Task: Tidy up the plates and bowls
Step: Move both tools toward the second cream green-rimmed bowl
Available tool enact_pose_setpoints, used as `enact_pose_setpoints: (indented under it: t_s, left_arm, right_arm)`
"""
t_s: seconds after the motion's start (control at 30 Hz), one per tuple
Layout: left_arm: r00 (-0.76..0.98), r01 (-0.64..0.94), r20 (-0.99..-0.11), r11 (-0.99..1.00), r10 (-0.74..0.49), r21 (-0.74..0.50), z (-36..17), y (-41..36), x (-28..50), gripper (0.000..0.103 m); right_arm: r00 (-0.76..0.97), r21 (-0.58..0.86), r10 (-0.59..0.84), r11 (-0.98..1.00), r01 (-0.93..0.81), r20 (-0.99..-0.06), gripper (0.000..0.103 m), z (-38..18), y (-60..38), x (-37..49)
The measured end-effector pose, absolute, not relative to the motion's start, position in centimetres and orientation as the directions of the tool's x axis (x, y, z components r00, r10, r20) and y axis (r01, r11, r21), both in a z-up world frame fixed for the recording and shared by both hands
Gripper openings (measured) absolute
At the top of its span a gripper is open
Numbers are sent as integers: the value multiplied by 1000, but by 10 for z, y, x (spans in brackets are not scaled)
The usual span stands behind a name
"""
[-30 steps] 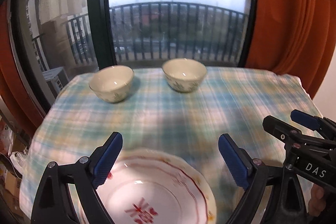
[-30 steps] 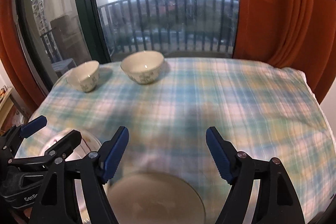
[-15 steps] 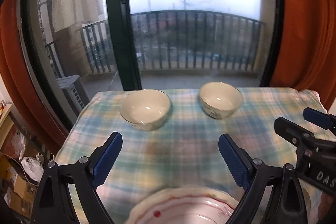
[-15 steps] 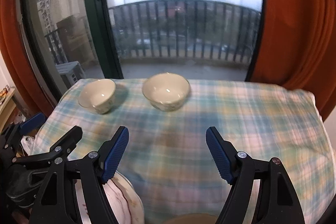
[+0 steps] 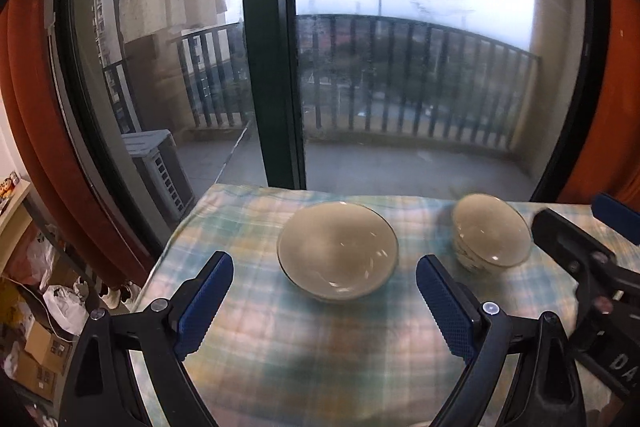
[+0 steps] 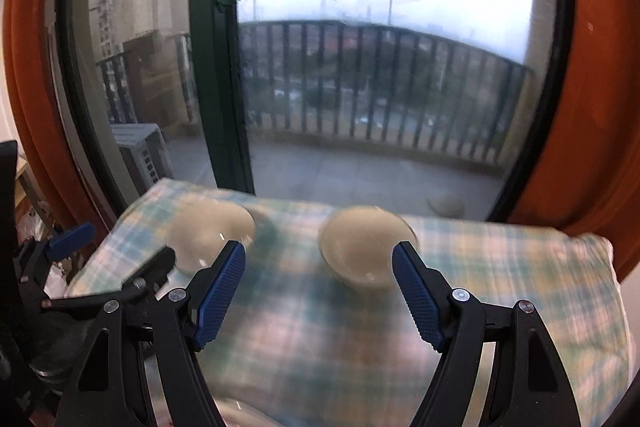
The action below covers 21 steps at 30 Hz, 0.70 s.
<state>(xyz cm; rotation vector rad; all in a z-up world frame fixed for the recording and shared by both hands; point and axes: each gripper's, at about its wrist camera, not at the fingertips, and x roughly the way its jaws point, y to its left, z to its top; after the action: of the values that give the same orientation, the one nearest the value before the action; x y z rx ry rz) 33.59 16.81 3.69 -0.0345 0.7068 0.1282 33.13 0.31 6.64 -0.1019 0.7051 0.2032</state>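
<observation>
Both tools, left (image 5: 322, 301) and right (image 6: 318, 289), gape empty. Two bowls, one (image 5: 338, 254) and another (image 5: 491, 236), sit apart on desk (image 5: 320, 355) far edge. Likely glazed ceramic: stiff, slick, chippable. Pinch the rim wall.

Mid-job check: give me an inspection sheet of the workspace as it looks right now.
Surface: table under a plaid tablecloth.
Job's things: left bowl and right bowl, both upright, apart, near the far edge.
Clutter: nothing seen on the cloth.
Grippers: left gripper open, empty; right gripper open, empty.
Cables: nothing seen.
Surroundings: glass balcony door, railing, orange curtains, boxes on the floor.
</observation>
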Motion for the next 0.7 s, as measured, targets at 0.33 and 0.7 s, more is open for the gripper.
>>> enact_pose_setpoints:
  t_s: [0.33,0.7]
  left_arm:
    - [741,-155,-655,987,150,51,13,184,383,84]
    - [665,-235,-717,970,208,63,-34,202,415,67]
  right_arm:
    - [715,37,213,967,-253,-666,79,32,44,393]
    - [663,65,220,966,-250,-716,69,-20,74,438]
